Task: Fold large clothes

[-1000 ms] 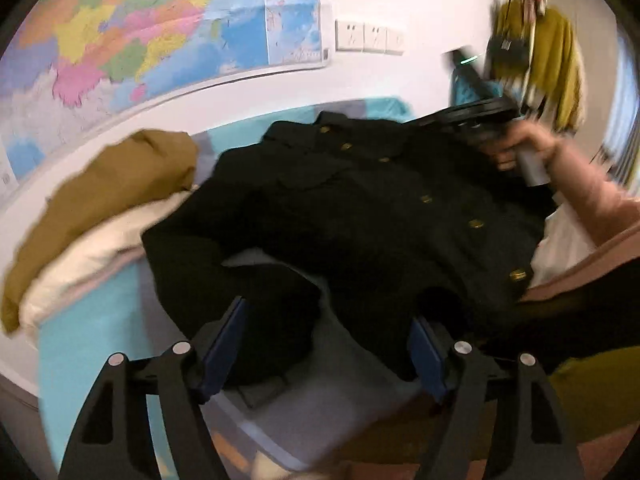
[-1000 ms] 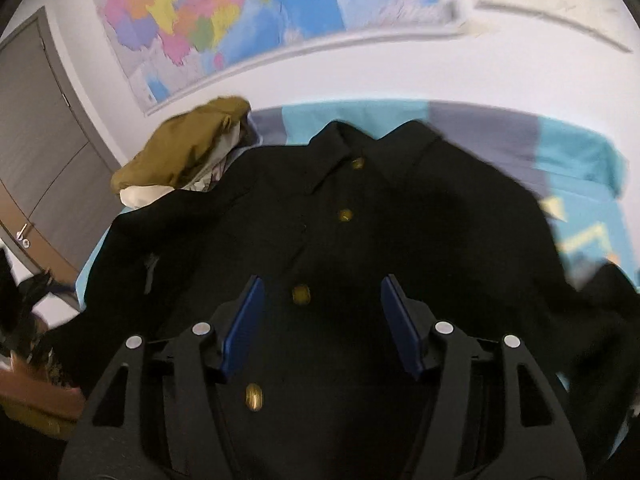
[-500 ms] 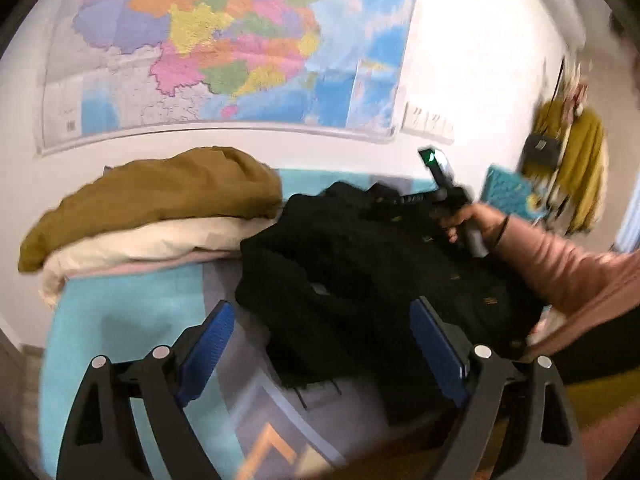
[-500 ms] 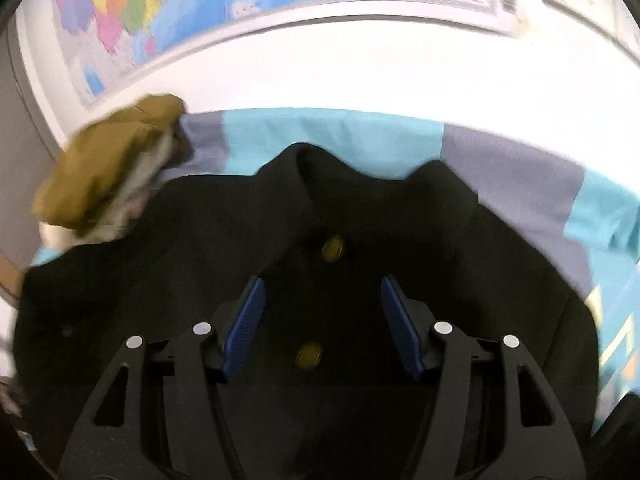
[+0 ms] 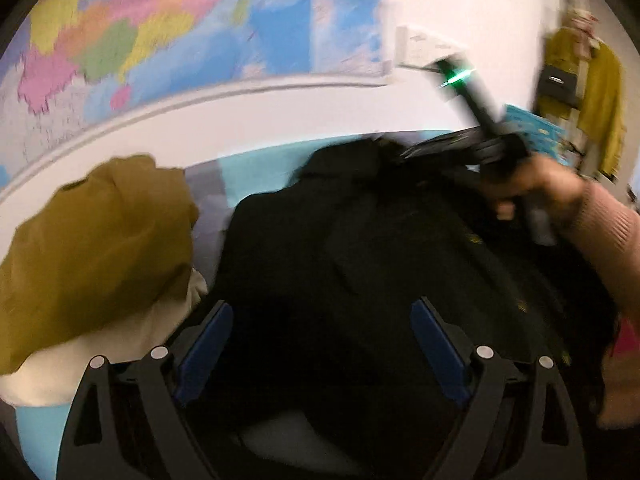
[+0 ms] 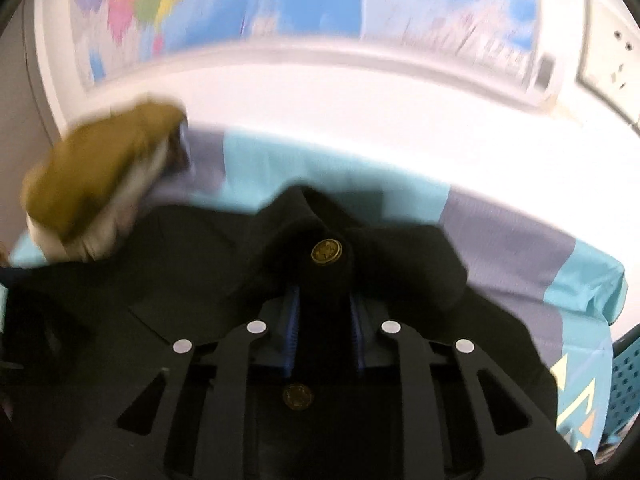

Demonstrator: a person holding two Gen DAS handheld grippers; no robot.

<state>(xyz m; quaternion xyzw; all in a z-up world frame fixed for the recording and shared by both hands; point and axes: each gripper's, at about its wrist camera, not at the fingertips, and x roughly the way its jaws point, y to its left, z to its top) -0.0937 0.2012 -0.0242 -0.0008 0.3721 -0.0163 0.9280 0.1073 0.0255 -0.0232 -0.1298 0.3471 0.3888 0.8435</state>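
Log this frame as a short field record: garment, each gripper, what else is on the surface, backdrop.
garment: black jacket with brass buttons, spread front-up on the blue-grey cloth
right gripper: has just been closing, pinches the jacket below the collar button
left gripper: open, over the jacket, nothing gripped
other: folded clothes pile, mustard on top
backdrop: wall map

L grip (image 5: 320,344) jaws wide | R grip (image 6: 325,320) just closed, pinching cloth
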